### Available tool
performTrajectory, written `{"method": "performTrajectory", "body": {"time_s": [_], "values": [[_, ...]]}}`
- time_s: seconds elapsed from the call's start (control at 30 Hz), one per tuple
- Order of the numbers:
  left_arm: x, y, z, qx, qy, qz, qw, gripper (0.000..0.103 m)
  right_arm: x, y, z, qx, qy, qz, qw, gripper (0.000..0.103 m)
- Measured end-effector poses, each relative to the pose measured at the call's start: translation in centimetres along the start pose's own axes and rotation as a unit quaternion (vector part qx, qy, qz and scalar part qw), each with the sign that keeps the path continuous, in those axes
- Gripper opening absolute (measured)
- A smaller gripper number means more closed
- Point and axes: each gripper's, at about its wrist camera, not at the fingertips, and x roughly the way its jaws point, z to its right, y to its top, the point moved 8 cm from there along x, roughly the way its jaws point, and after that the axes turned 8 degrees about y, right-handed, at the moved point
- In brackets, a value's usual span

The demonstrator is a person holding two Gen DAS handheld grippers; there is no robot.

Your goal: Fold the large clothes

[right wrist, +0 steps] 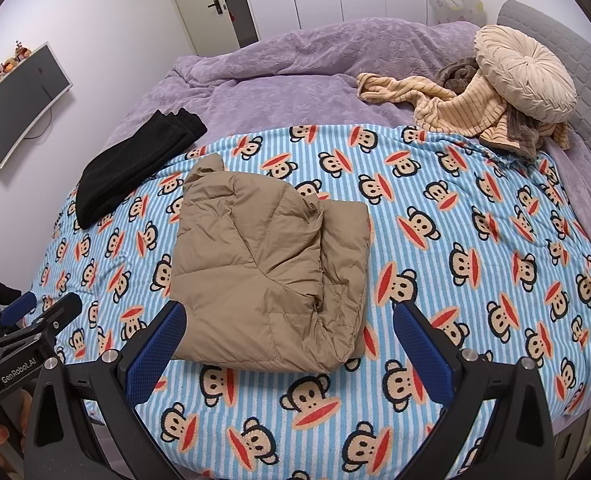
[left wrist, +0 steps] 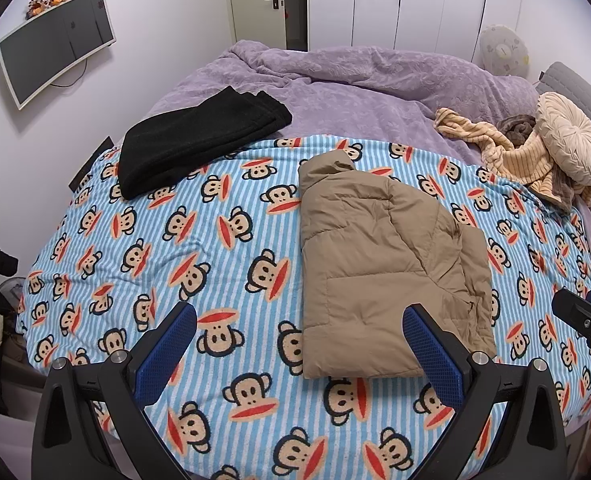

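Observation:
A tan puffer jacket [left wrist: 387, 264] [right wrist: 271, 272] lies folded into a rough rectangle on the blue striped monkey-print blanket [left wrist: 199, 240] [right wrist: 455, 248]. My left gripper [left wrist: 299, 320] hovers open above the blanket's near edge, its right finger over the jacket's near corner, nothing held. Over the jacket's near edge my right gripper [right wrist: 289, 320] also stands open and empty. The right gripper's tip shows at the right edge of the left wrist view [left wrist: 583, 312]; the left gripper shows at the lower left of the right wrist view [right wrist: 35, 312].
A folded black garment [left wrist: 195, 136] [right wrist: 131, 164] rests at the blanket's far left. Beyond lie a purple duvet [left wrist: 355, 80] [right wrist: 295, 68], a striped beige garment [left wrist: 507, 156] [right wrist: 451, 104] and a round cream cushion [left wrist: 571, 136] [right wrist: 523, 76]. A wall-mounted screen [left wrist: 55, 44] hangs left.

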Motion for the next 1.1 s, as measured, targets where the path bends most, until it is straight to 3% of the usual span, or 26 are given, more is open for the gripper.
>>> {"method": "performTrajectory", "body": {"time_s": [1.1], "values": [[-0.21, -0.21, -0.33, -0.016, 0.006, 0.003, 0.9999, 0.103, 0.05, -0.23, 0.0, 0.002, -0.001, -0.001, 1.0, 0.103]]}}
